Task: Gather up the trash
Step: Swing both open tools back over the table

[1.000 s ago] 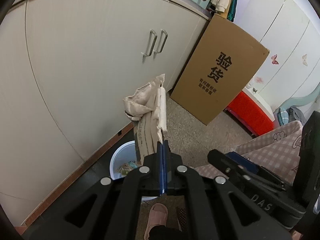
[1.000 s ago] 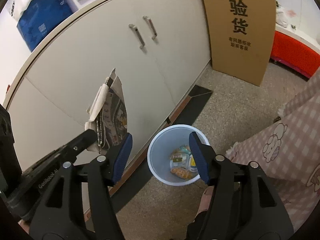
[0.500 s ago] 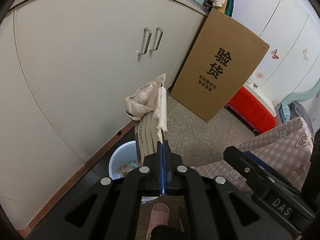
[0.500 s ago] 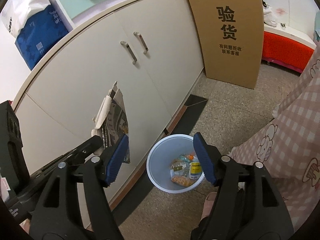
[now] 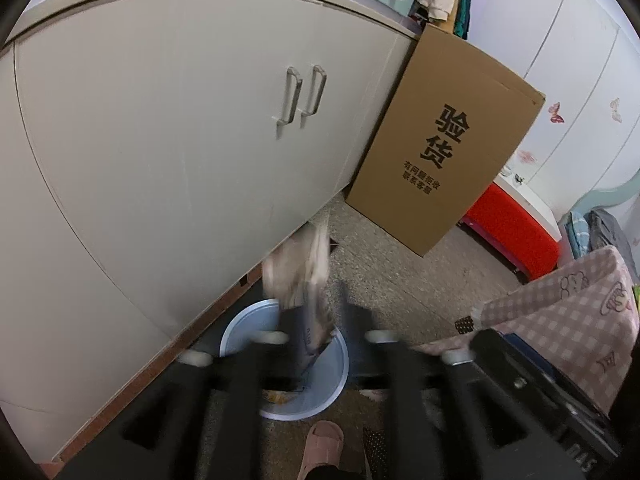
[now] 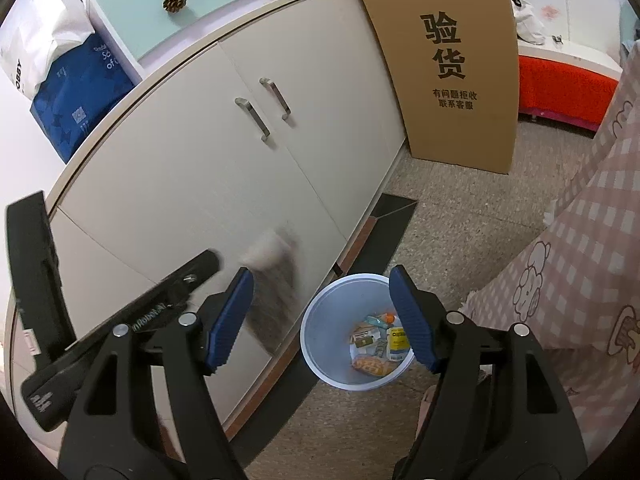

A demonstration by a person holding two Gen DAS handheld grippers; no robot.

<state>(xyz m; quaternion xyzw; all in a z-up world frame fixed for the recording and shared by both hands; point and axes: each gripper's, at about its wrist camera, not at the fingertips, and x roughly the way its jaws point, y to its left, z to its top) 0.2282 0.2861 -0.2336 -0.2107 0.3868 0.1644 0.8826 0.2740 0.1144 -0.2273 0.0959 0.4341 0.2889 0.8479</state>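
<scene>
Nearest in the left wrist view: left gripper point(image 5: 316, 344), smeared with blur, jaws opening and standing apart. Between them, crumpled paper packet point(image 5: 306, 280), blurred too, pale and bunched at the top, printed lower down, its bottom end dipping past the rim of the waste bin point(image 5: 240, 320). No pad pressing on it, so far as the blur allows.

Under that gripper, on the floor point(image 5: 400, 264): a pink slipper point(image 5: 322, 446) at the lower edge, just beside the bin.

Nearest in the right wrist view: right gripper point(image 6: 322, 318), blue pads spread wide and opening further, nothing between them but the view down to the bin. To its left, the other gripper's black arm point(image 6: 132, 316) reaching in, with the blurred packet point(image 6: 272, 276) just beyond its tip, in front of the cabinet door.

Below and beyond the right pad: the round pale-blue bin, standing close against the foot of the cabinet point(image 6: 200, 152), with small wrappers and packets point(image 6: 378, 344) lying in its bottom.

To the right, a pink checked cloth point(image 6: 592, 248) hanging near the bin.

Further back: a tall cardboard box point(image 6: 456, 64) with printed characters, leaning at the end of the cabinet. Behind it, a red bench point(image 6: 560, 84). On top of the cabinet, a pine cone point(image 6: 175, 1) and a blue-and-white bag point(image 6: 68, 80).
</scene>
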